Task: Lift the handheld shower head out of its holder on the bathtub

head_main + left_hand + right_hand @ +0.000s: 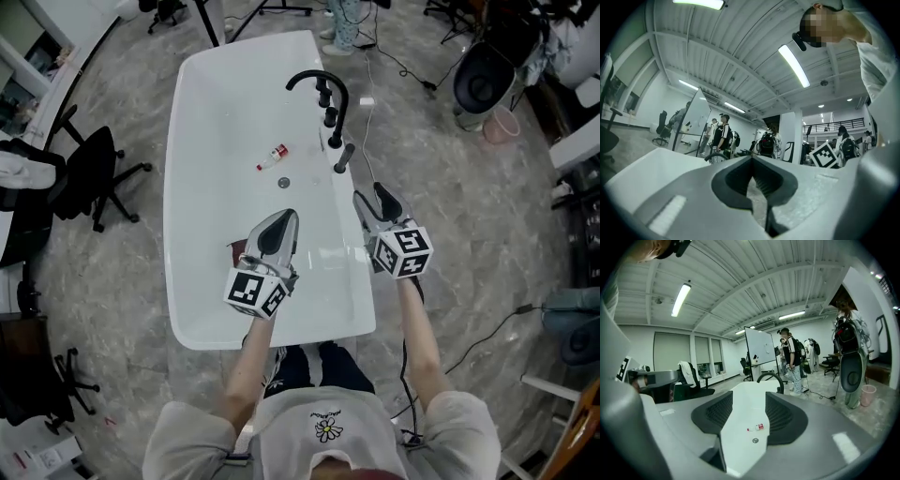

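Observation:
The handheld shower head (343,157), dark and slim, stands in its holder on the right rim of the white bathtub (202,187), just in front of the black arched faucet (323,89). My right gripper (375,199) hovers open over that rim, a short way nearer me than the shower head. My left gripper (286,220) is over the tub's basin, shut on nothing. In the right gripper view the right gripper (745,413) frames the bathtub (740,399), the faucet (771,377) and a small bottle (756,428). The left gripper (753,178) points up at the ceiling.
A small red-capped bottle (273,157) lies in the tub near the drain (284,183). Black office chairs (94,173) stand left of the tub. Cables (403,66) and a pink bucket (502,124) are on the floor at the right. People stand around a whiteboard (759,345) beyond.

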A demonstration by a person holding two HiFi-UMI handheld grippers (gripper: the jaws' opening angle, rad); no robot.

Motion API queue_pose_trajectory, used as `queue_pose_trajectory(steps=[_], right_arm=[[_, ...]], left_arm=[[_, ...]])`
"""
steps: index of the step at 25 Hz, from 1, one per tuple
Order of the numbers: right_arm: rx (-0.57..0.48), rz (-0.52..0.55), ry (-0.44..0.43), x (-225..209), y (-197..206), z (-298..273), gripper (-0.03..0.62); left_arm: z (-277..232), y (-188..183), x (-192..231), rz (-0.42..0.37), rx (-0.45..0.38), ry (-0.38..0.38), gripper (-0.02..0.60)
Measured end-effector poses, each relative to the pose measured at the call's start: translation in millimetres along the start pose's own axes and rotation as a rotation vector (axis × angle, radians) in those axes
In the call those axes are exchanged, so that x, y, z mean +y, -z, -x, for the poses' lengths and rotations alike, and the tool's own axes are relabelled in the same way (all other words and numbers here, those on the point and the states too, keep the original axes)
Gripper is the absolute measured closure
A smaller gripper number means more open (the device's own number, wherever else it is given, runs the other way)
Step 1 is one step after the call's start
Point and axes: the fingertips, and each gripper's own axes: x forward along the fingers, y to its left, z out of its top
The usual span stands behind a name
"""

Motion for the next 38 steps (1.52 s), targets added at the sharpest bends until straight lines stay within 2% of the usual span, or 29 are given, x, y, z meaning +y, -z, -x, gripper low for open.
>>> queue_pose_trajectory(steps=[5,9,13,17,19,20,23,24,29,34,38], right_arm=[[0.087,0.059,0.048,-56,58,-103,0.311],[0.188,0.112,0.074,-93,122,-166,0.298],[0.217,0.083,0.103,-116,167,-212,0.299],[0.22,0.049,0.139,-132,202,-236,0.301],[0.223,0.046,0.179,-143,215,-244,0.343],[0.222,0.053,0.195,-147,219,-246,0.382],[0.211,0.079,0.183,-144,222,-252,0.412],[0.209,0.085,0.175,-142,222,-253,0.441],[0.219,0.083,0.204,-142,221,-256,0.444],[0.223,0.068,0.242,-143,219,-254,0.444],[0.12,0.058,0.282,-137,173,-242,0.444]], left_arm=[[-29,67,62,-0.003,0.055,-0.01,0.581],[-45,114,91,-0.005,0.082,-0.025,0.581],[-56,147,101,0.02,0.09,-0.033,0.581],[-59,173,96,-0.001,0.122,0.022,0.581],[-59,188,100,-0.019,0.143,0.042,0.581],[-59,194,104,-0.021,0.151,0.042,0.581],[-54,204,114,-0.01,0.157,0.019,0.581],[-53,206,115,-0.005,0.158,0.014,0.581],[-50,206,116,-0.008,0.166,0.031,0.581],[-41,201,128,0.002,0.145,-0.001,0.581],[-31,183,134,-0.008,0.117,-0.013,0.581]])
